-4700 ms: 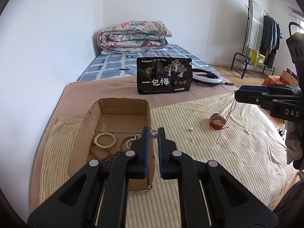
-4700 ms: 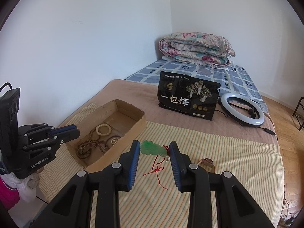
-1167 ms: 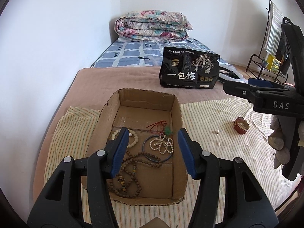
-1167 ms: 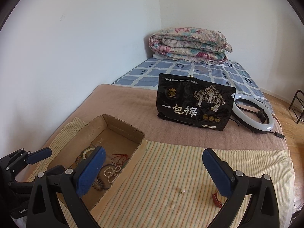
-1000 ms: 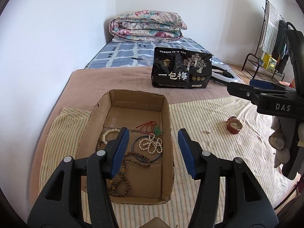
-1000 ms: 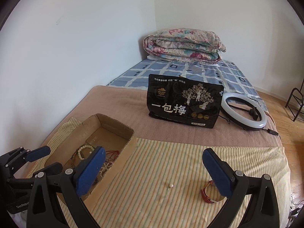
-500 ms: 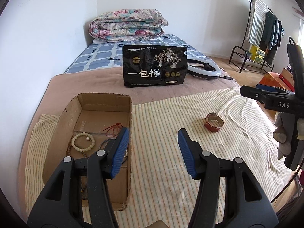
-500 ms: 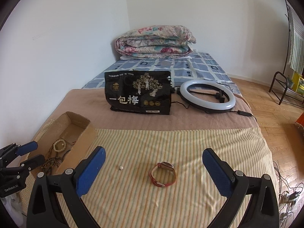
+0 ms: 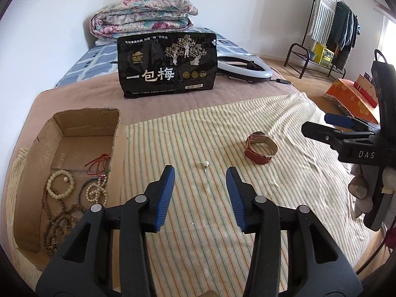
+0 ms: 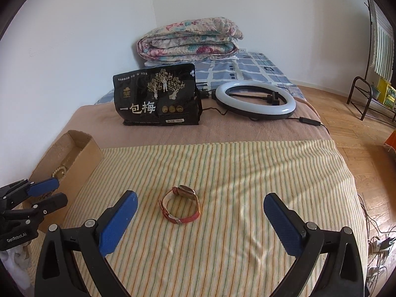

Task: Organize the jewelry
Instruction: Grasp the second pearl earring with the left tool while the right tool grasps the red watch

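A red-strapped watch (image 10: 180,206) lies on the striped cloth (image 10: 247,173), between and just ahead of my wide-open right gripper (image 10: 198,205). It also shows in the left wrist view (image 9: 259,147). A small pearl earring (image 9: 205,165) lies on the cloth just ahead of my open, empty left gripper (image 9: 200,175). The cardboard box (image 9: 118,128) at the left holds bead bracelets (image 9: 60,184), a pearl strand (image 9: 96,190) and a red-corded pendant (image 9: 99,164).
A black snack bag (image 9: 167,64) stands behind the cloth, with a ring light (image 10: 255,100) and its cable to the right. A folded quilt (image 10: 188,39) lies at the back by the wall. A clothes rack (image 9: 329,24) stands on the floor at right.
Both grippers swung right, away from the box. The left one now points at the pearl earring; the right one has closed in on the watch. Both stay open.
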